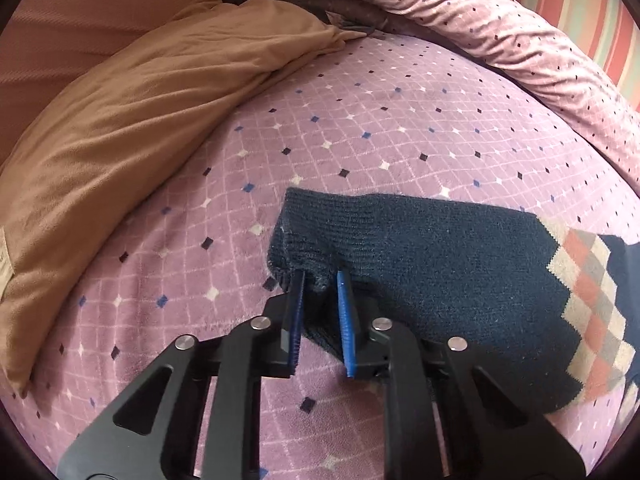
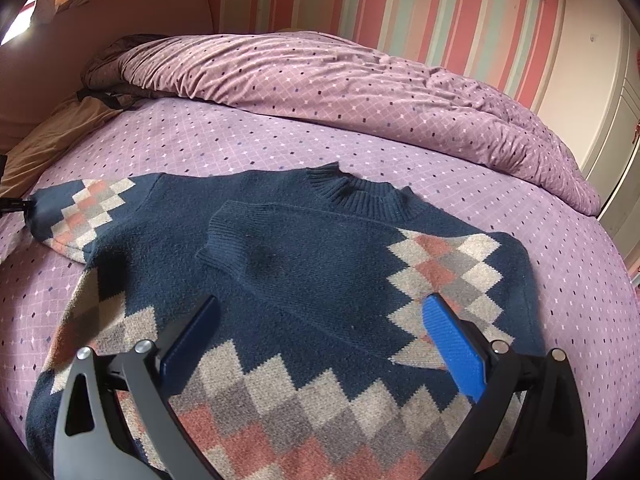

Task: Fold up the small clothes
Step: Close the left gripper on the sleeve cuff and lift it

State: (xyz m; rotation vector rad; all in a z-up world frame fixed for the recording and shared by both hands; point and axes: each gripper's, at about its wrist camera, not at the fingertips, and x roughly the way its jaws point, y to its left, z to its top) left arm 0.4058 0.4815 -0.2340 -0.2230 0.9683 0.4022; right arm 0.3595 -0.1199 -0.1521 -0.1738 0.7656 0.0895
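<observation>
Covering the bed, we see a plush purple diamond-print blanket (image 2: 280, 140); on it lies flat a navy knit sweater (image 2: 304, 280) with argyle blocks. Our right gripper (image 2: 320, 316) hovers above it, blue pads spread; our left gripper (image 1: 320, 280) pinches the ribbed sleeve cuff (image 1: 304, 240).

Left wrist view: sweater (image 1: 440, 264) body cut off at the 3 o'clock edge, only one sleeve shows. The cuff's edge is hidden between the left gripper (image 1: 320, 280) pads. Right wrist view: sweater hem runs off at 6 o'clock, hidden behind the right gripper (image 2: 320, 312) frame. Far sleeve's cuff at 9 o'clock too small to tell what touches it. Duvet (image 2: 360, 80) covers the bed's far side.
</observation>
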